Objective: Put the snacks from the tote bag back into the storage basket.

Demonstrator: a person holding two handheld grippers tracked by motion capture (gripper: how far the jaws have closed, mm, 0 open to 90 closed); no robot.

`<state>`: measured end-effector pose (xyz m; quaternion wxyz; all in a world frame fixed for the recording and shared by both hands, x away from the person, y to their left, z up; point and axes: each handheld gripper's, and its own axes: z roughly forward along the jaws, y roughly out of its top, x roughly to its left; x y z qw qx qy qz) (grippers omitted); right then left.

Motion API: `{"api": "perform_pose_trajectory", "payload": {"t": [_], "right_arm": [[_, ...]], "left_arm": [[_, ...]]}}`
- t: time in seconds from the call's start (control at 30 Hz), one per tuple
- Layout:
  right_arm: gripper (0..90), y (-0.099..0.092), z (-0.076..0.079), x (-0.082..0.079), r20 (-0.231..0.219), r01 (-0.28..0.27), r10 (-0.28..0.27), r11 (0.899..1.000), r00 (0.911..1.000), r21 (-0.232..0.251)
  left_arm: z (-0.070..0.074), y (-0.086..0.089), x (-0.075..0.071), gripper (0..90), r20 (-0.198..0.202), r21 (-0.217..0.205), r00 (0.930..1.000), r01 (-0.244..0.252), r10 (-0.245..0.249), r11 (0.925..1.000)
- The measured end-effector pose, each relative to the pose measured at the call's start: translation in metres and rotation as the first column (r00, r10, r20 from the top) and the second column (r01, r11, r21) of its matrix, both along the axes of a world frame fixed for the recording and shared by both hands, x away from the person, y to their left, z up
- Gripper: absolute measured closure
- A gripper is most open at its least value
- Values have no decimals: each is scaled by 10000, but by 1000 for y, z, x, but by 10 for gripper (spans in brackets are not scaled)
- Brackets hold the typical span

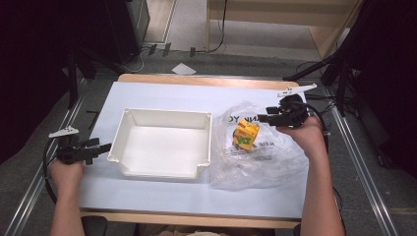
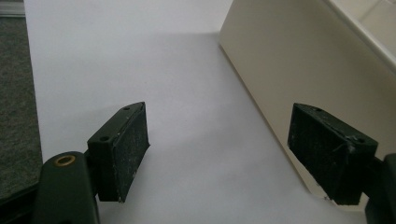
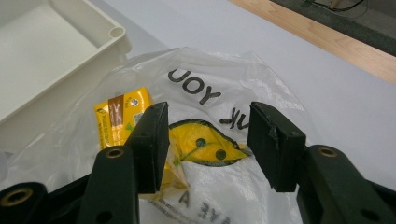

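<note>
A clear plastic bag (image 1: 255,157) printed with black letters and a yellow smiley lies on the white table, right of a white plastic tub (image 1: 162,142). Inside the bag sits a small yellow box (image 1: 245,134), also seen through the film as the yellow box (image 3: 119,116). My right gripper (image 1: 260,118) hovers open just above the bag (image 3: 219,93), jaws apart with nothing between them (image 3: 208,144). My left gripper (image 1: 101,146) is open beside the tub's left wall (image 2: 299,60), its jaws (image 2: 219,149) spread over bare table.
The table (image 1: 162,93) has a wooden edge at the back and front. Dark stands and cables flank both sides on the grey floor. A paper scrap (image 1: 183,69) lies on the floor behind the table.
</note>
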<state>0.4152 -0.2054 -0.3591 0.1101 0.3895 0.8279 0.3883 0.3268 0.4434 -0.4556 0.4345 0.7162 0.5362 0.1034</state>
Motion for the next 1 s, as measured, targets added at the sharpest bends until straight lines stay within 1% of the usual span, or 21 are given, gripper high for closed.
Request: {"api": "perform_pose_trajectory", "payload": {"t": [0.13,0.17,0.3,0.37,0.47,0.57,0.8,0.87,1.0], "right_arm": [[497,2,4,-2,103,-91,92,9999,9999,-96],[498,3,6,-4,40,-56,57,9999,10000,-104],[498,6,12,-7,75,-231,232,9996,9997,-188],[498,9,14,-8,145,-289,294,9990,9995,-339],[497,12,17,-11,100,-393,398,9980,9992,-492],[495,16,19,-13,73,-610,615,9966,9981,-554],[490,26,18,-16,-143,-1057,1049,9914,9944,-770],[488,30,16,-16,-161,-1330,1321,9872,9911,-881],[484,37,13,-16,-327,-1521,1495,9834,9882,-988]], "left_arm": [[0,0,0,216,4,0,10000,-9,9,10000],[0,0,0,216,0,8,10000,-10,10,10000],[0,0,0,216,-3,18,10000,-9,9,10000],[0,0,0,216,-1,11,10000,-8,8,10000],[0,0,0,216,-13,29,10000,3,-3,10000],[0,0,0,215,-13,26,10000,2,-2,10000],[0,0,0,215,-12,30,10000,-5,5,10000],[0,0,0,216,-10,33,10000,-14,14,10000],[0,0,0,216,-17,36,10000,-11,11,10000]]}}
